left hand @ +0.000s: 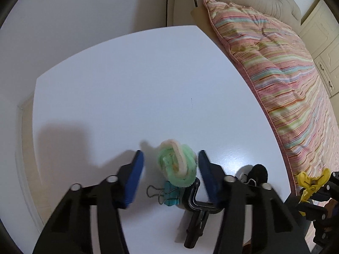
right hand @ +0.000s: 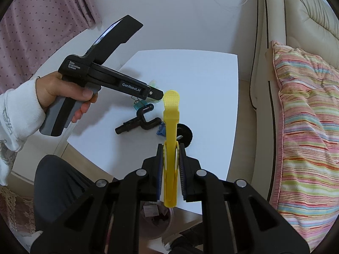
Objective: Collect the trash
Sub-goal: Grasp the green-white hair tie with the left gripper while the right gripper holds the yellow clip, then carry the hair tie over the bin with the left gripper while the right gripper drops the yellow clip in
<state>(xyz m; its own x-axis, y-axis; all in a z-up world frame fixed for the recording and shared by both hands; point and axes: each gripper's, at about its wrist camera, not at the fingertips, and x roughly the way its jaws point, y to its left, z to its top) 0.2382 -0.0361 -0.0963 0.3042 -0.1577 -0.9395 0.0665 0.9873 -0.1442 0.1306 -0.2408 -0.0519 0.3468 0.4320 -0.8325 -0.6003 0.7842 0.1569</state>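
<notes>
Already your biggest risk sits with the left gripper (left hand: 171, 165). Its jaws straddle the crumpled green and cream wad (left hand: 177, 165) on the white surface (left hand: 127, 84), one blue pad close to or just meeting the wad, the other with a clear gap, so they are not yet clamped on it. The wad is soft and springy, so a shallow pinch may squash it and let it pop out sideways. Right against its near edge lies a teal binder clip (left hand: 168, 195), and a black hook (left hand: 198, 201) is just beside that; if you close low or drag, you may snag the clip or push the hook along the surface.

Next, watch your right gripper (right hand: 170, 160). Its jaws are clenched on a yellow clip (right hand: 170, 127), which pokes out straight ahead along the fingers, long axis in line with them, broad rounded end farthest from you. It hangs above the surface near the black round piece (right hand: 186, 134) and a small blue scrap (right hand: 161, 130); the long overhang could sweep them if you swing.

Below the surface's near edge you can glimpse a bin (right hand: 155, 222); a careless release may miss it.

The wad itself is a rough lump, slightly taller than wide in the left view, with no clear pointing end.
</notes>
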